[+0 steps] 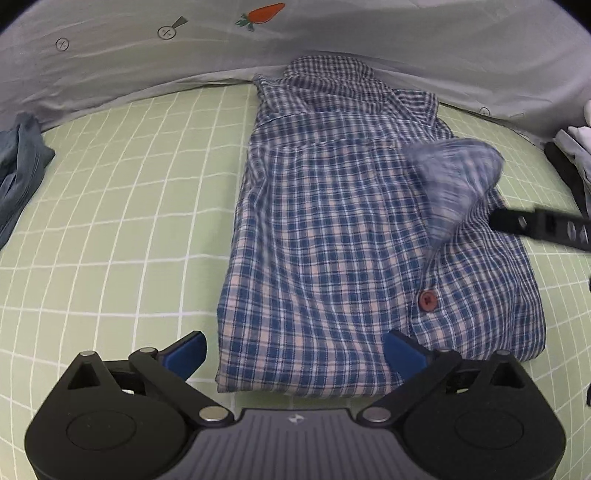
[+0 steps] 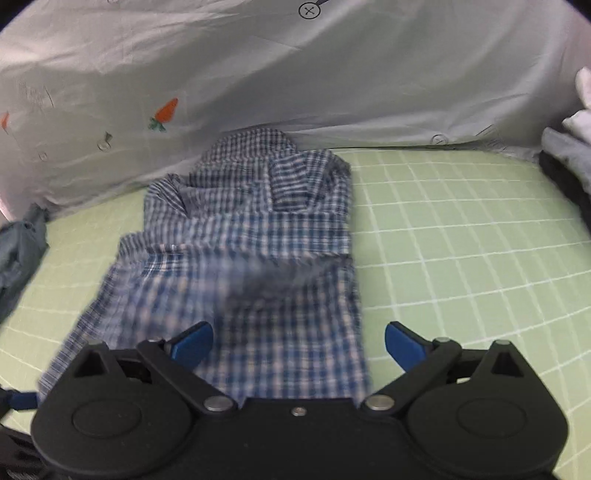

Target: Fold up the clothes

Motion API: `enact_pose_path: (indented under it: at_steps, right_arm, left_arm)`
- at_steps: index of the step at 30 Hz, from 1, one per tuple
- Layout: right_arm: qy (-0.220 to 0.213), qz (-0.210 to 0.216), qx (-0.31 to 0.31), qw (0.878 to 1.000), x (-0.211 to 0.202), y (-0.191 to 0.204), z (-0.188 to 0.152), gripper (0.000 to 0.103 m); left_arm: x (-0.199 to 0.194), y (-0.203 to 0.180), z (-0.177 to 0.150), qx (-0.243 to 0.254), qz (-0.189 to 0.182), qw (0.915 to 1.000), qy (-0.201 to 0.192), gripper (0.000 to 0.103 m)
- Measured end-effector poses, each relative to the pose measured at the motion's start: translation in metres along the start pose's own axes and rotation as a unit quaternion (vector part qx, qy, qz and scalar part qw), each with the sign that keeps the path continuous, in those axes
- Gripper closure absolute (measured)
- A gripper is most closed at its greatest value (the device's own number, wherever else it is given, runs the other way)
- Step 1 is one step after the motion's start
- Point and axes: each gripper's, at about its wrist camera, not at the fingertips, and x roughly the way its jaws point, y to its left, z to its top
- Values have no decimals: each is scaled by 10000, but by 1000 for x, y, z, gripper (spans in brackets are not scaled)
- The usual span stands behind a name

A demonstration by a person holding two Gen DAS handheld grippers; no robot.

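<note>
A blue and white plaid shirt [image 1: 332, 229] lies folded on the green grid sheet [image 1: 110, 192], collar at the far end and a red button [image 1: 428, 300] near its right side. My left gripper [image 1: 295, 350] hangs open over the shirt's near edge, its blue pads wide apart and gripping nothing. A blurred flap of the shirt [image 1: 458, 177] stands up at the right, beside a black finger [image 1: 535, 225] of my right gripper. In the right wrist view my right gripper [image 2: 298, 343] is open above the shirt [image 2: 258, 229], nothing between its pads.
A grey-blue garment [image 1: 18, 173] lies crumpled at the left edge of the bed. A grey sheet with a carrot print [image 1: 332, 33] rises behind the shirt. White and dark clothes [image 2: 569, 158] are piled at the far right.
</note>
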Motion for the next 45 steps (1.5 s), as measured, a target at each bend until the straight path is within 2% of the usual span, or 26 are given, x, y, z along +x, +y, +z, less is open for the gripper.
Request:
enact_pose_path:
  at_steps: [8,13,17,20,23,27,32,35,39,43,45]
  right_arm:
    - [374,-73,322,9988,0,-19,-29,2]
    - [307,13,235,9993,7,-14,-9,2]
    - [484,185,-106,9986,34,-3,18,2]
    - [557,96,-96,9984,55,-2,34,2]
    - [471,18,130,9988,70,-9,46,1]
    - [248,-183,827,9961,67,-38,53,1]
    - [303,-141,1789,9833,40,-77,30,1]
    - [431,41,2178,9750,18,-86,0,1]
    - [726,256,2488,9655,-4,-86,-39,0]
    - [956,628,2790,9534,-13,-84,-53,0]
    - [984,752,2925,9482,-12,-84,-56,0]
  left_arm:
    - [8,3,0,-190,7,9997,168,0]
    - [7,3,1,-160,26,9997,161,0]
    - [9,8,1,-264,-67,9994,222,0]
    - [11,14,0,-344,-142,9990,266,0]
    - [15,18,1,-426,-166,9984,332,0]
    - [19,22,3,-561,-230,9973,421,0]
    - [11,34,2,-901,-267,9950,327,0]
    - [8,47,0,-1384,-393,9891,318,0]
    - [11,65,-2,-2179,-839,9717,348,0]
    - [15,77,-6,-2655,-1227,9556,365,2]
    - [18,79,-7,-2851,-1374,9479,366,8]
